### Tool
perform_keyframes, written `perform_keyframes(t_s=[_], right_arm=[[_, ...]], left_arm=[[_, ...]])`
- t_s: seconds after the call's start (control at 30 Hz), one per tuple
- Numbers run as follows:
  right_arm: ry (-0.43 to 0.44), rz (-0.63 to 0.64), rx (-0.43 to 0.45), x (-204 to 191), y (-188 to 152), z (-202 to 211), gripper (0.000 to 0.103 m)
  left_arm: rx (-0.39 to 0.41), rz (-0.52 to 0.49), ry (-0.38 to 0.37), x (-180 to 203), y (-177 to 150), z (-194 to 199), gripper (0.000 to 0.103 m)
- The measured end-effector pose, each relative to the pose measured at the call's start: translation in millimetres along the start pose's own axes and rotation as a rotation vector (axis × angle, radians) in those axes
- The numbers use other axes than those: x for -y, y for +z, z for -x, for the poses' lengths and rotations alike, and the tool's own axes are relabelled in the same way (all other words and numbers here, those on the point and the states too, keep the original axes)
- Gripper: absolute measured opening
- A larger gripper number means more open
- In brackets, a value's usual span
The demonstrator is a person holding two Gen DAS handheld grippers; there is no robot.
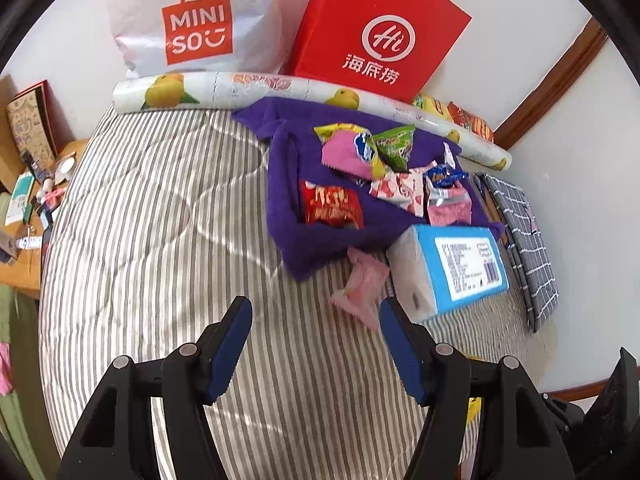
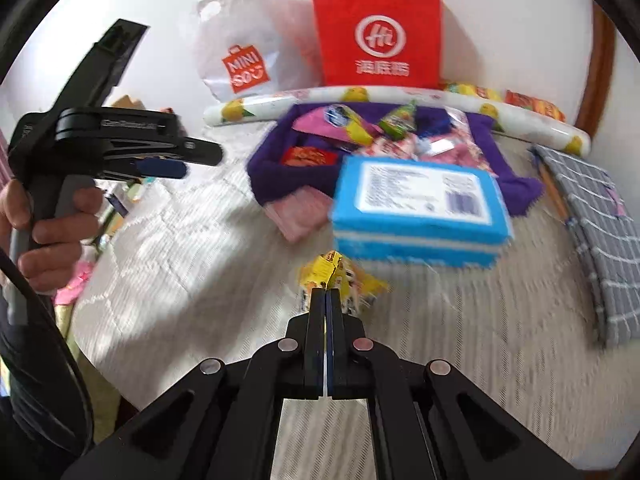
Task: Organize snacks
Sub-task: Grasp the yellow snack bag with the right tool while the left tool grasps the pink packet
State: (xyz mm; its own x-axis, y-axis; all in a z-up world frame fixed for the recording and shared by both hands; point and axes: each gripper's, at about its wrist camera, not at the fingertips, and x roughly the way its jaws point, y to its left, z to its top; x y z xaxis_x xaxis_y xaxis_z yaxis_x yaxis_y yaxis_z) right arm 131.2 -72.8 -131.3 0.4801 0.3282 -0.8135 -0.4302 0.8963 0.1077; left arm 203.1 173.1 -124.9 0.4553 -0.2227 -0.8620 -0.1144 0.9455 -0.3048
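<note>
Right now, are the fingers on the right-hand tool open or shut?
Shut. In its own view the right gripper has its fingers pressed together, pinching a yellow snack packet by its edge.

Both wrist cams forward, bed [image 1: 160,208] shared, right blurry

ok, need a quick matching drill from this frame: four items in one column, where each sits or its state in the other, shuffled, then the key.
Items
1. yellow snack packet
2. red snack packet
3. pink wrapper
4. left tool

Place or state
A. lying in the purple fabric bin
B. open, holding nothing
C. clamped in the shut right tool
D. on the striped bedcover, beside the blue tissue pack

Pairs: 1-C, 2-A, 3-D, 4-B
</note>
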Motion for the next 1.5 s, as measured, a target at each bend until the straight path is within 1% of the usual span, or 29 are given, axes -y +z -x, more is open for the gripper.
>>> perform_keyframes(t_s=[0.13,0.17,0.23,0.27,0.3,0.33,0.37,0.43,0.5,0.53,0.63,0.73,0.8,0.9,0.97,1.07,1.27,1.37,1.5], right_arm=[[-0.048,-0.023,-0.043,17.9,-18.1,-2.2,0.001],[-0.041,-0.028,-0.068,21.5,-22.7,-4.6,0.003],[-0.017,-0.040,-0.084,24.9,-28.2,-5.6,0.005],[-0.012,-0.041,-0.086,25.6,-30.6,-6.0,0.015],[-0.015,-0.040,-0.092,25.6,-32.3,-7.8,0.022],[-0.021,-0.040,-0.090,26.2,-34.0,-8.2,0.039],[-0.031,-0.042,-0.084,26.9,-34.6,-9.3,0.049],[-0.028,-0.051,-0.068,29.2,-34.2,-12.6,0.052],[0.015,-0.082,-0.073,31.9,-32.5,-21.6,0.056],[0.022,-0.094,-0.076,32.6,-31.5,-26.4,0.058],[-0.010,-0.135,-0.110,34.7,-27.0,-48.7,0.058],[0.021,-0.181,-0.091,38.7,-23.7,-57.3,0.055],[0.019,-0.166,-0.074,37.8,-21.9,-58.5,0.048],[0.017,-0.151,-0.068,40.6,-19.7,-57.8,0.044],[0.013,-0.159,-0.062,47.1,-18.4,-55.0,0.039],[0.010,-0.176,-0.048,59.1,-16.3,-48.4,0.039],[-0.021,-0.174,-0.020,78.0,-12.2,-37.3,0.039],[-0.039,-0.184,-0.017,86.7,-11.5,-35.5,0.039],[-0.030,-0.199,-0.037,94.3,-10.8,-41.3,0.039]], left_arm=[[-0.006,0.012,0.001,0.0,-9.6,1.6,0.064],[-0.007,0.014,0.001,0.7,-11.5,2.2,0.064],[-0.008,0.015,0.000,3.2,-13.9,2.8,0.064],[-0.007,0.012,0.000,5.2,-15.1,3.3,0.064],[-0.006,0.008,0.000,7.1,-16.4,3.5,0.064],[-0.007,0.003,0.000,8.6,-17.5,3.7,0.064],[-0.007,-0.004,0.001,10.2,-19.0,3.7,0.064],[-0.008,-0.011,0.000,11.5,-20.5,3.1,0.064],[-0.009,-0.010,-0.002,11.7,-21.4,0.8,0.064],[-0.009,-0.009,-0.005,11.3,-21.7,-0.9,0.064],[-0.016,-0.014,-0.007,11.1,-22.4,-7.2,0.064],[-0.023,-0.030,-0.002,12.7,-20.2,-17.3,0.064],[-0.028,-0.037,-0.003,15.3,-17.6,-24.8,0.064],[-0.037,-0.061,-0.008,21.7,-12.9,-37.5,0.064],[-0.042,-0.088,0.001,28.1,-10.3,-46.1,0.064],[-0.054,-0.131,0.026,37.8,-5.7,-61.5,0.064],[-0.077,-0.177,0.036,46.9,2.6,-88.6,0.064],[-0.074,-0.197,0.040,49.9,4.2,-98.8,0.064],[-0.074,-0.241,0.076,58.5,2.7,-112.1,0.064]])
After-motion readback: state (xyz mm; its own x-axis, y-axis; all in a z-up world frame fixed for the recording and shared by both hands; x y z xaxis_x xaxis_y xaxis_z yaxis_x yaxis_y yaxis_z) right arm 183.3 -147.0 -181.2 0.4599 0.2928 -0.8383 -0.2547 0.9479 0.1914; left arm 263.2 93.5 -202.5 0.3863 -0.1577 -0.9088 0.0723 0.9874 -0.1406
